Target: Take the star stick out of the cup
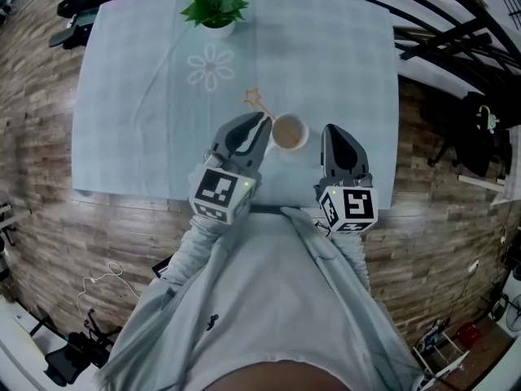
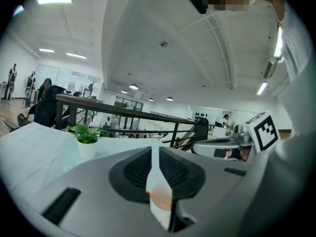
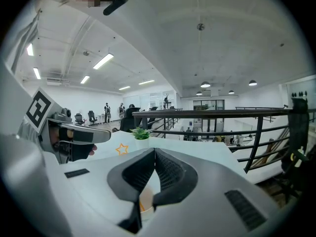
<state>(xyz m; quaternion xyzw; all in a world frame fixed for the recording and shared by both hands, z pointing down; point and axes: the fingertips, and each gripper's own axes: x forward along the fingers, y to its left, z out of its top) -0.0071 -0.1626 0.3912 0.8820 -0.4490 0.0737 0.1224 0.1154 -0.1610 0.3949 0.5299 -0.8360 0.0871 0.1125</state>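
Note:
A paper cup point(image 1: 289, 131) stands on the tablecloth near the table's front edge. The star stick point(image 1: 252, 97) leans out of it to the far left, its orange star clear of the rim. My left gripper point(image 1: 264, 120) is shut, its tips at the cup's left rim where the stick leaves it; whether it pinches the stick is unclear. In the left gripper view the closed jaws frame the cup point(image 2: 160, 206), with the orange stick crossing it. My right gripper point(image 1: 329, 129) is shut, just right of the cup, holding nothing. The right gripper view shows the star point(image 3: 122, 148) and the cup point(image 3: 145, 201).
A small potted plant point(image 1: 216, 8) stands at the table's far edge, and a flower print point(image 1: 210, 65) marks the cloth point(image 1: 122, 120) between it and the cup. Wooden floor surrounds the table. Black railings point(image 1: 456, 31) run along the far right.

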